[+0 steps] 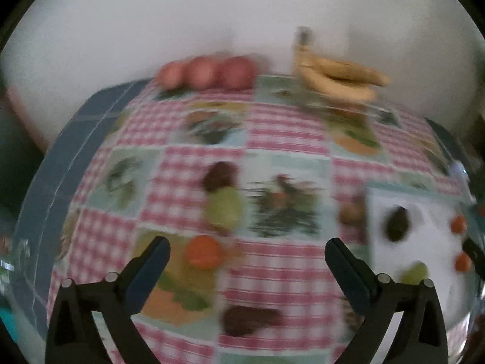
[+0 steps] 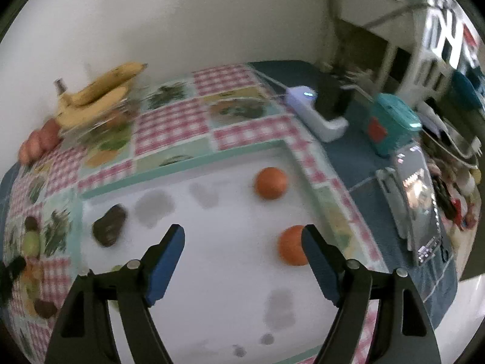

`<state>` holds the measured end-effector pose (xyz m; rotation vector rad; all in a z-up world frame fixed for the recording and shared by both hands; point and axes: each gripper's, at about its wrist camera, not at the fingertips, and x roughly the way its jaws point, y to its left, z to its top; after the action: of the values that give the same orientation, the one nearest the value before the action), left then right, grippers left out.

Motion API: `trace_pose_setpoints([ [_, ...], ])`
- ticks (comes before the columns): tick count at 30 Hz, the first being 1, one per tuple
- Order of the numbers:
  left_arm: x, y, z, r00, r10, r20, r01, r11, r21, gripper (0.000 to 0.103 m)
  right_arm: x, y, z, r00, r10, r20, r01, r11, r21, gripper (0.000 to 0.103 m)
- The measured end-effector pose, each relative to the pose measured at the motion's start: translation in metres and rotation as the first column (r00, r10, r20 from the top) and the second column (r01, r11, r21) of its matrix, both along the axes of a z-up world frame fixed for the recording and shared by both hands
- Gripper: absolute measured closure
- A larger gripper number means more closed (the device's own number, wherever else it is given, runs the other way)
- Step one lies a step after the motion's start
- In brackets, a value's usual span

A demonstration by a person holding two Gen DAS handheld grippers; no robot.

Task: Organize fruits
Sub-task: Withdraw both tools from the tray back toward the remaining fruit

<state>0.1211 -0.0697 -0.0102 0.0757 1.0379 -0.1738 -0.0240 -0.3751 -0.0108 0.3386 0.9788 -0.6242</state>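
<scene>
Both tongs spread, empty: left tongs (image 1: 247, 251) over checked surface (image 1: 282, 139), right tongs (image 2: 244, 239) over white mat (image 2: 218, 273). Orange (image 2: 289, 250) touches right finger; nudge may roll it off mat.

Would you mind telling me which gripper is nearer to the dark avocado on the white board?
Right. The right gripper hangs open over the white board, with the avocado just beyond its left finger. The left gripper is open over the tablecloth, off the board.

No legible text.
I can read nothing: blurred bright shapes at upper right of the right wrist view stay indecipherable.
</scene>
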Motion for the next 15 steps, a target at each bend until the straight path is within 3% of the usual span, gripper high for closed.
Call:
trace_pose_setpoints([
  [2, 0.006, 0.023, -0.002, 0.998, 0.065, -0.004, -0.065, 0.998, -0.016, 0.0, 0.004, 0.014, -0.001, 0.999, 0.035, 0.022, -0.035, 0.999, 0.016, 0.019],
  [4, 0.009, 0.048, -0.003, 0.992, 0.129, -0.001, -0.129, 0.991, -0.022, 0.0, 0.008, 0.027, -0.001, 0.998, 0.057, 0.037, -0.058, 0.998, 0.03, 0.007],
  [10, 0.006, 0.104, -0.003, 0.967, 0.254, 0.008, -0.253, 0.965, -0.065, 0.0, 0.025, 0.077, 0.002, 0.984, 0.16, 0.073, -0.162, 0.987, 0.02, 0.006],
  [15, -0.001, 0.132, -0.007, 0.953, 0.301, -0.016, -0.301, 0.951, -0.074, 0.0, 0.04, 0.127, 0.005, 0.959, 0.27, 0.088, -0.273, 0.962, 0.023, 0.006],
])
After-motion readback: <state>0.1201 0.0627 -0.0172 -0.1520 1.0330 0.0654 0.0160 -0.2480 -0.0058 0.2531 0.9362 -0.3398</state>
